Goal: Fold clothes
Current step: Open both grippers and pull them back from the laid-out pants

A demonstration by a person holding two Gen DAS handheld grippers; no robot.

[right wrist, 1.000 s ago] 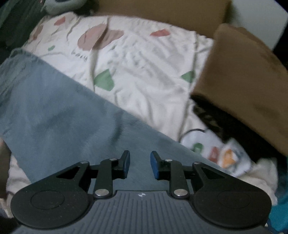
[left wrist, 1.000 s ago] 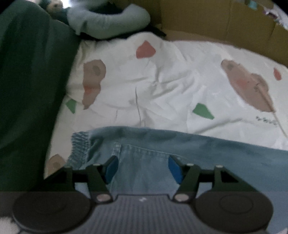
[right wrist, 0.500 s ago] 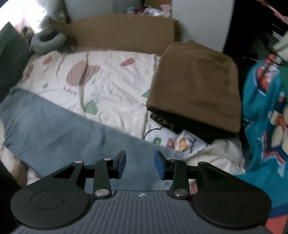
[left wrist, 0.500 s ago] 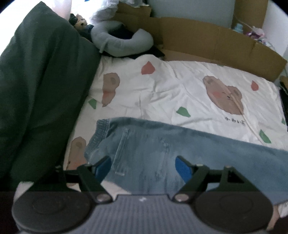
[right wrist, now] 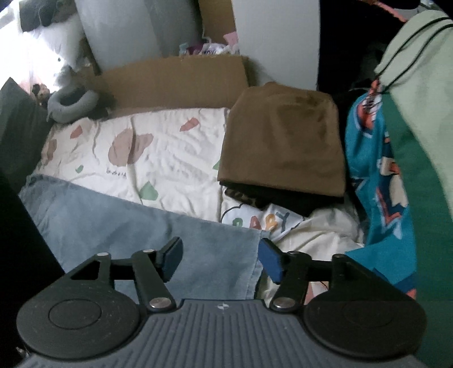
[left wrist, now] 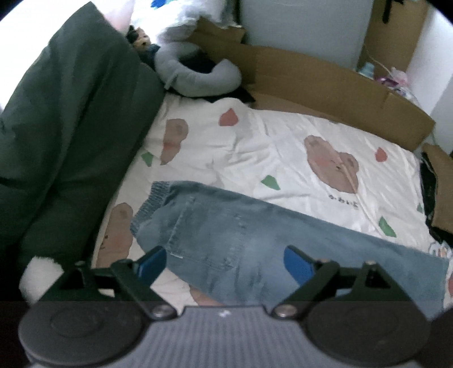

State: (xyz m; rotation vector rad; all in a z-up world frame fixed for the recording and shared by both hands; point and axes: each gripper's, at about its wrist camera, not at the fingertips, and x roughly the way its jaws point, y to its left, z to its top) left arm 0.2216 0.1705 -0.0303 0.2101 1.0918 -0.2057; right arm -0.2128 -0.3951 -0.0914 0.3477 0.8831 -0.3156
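Ahead of me a bed (left wrist: 283, 147) under a cream sheet printed with bears meets a flattened cardboard sheet (left wrist: 325, 85) against a pale wall (left wrist: 300, 25), a dark green cushion (left wrist: 70, 127) beside it, daylight glaring upper left.

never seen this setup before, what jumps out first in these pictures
A pair of blue jeans lies stretched flat across the near side of a white bear-print sheet. A folded brown blanket sits on a stack at the sheet's right edge. Both grippers hover above the jeans, gripping nothing.
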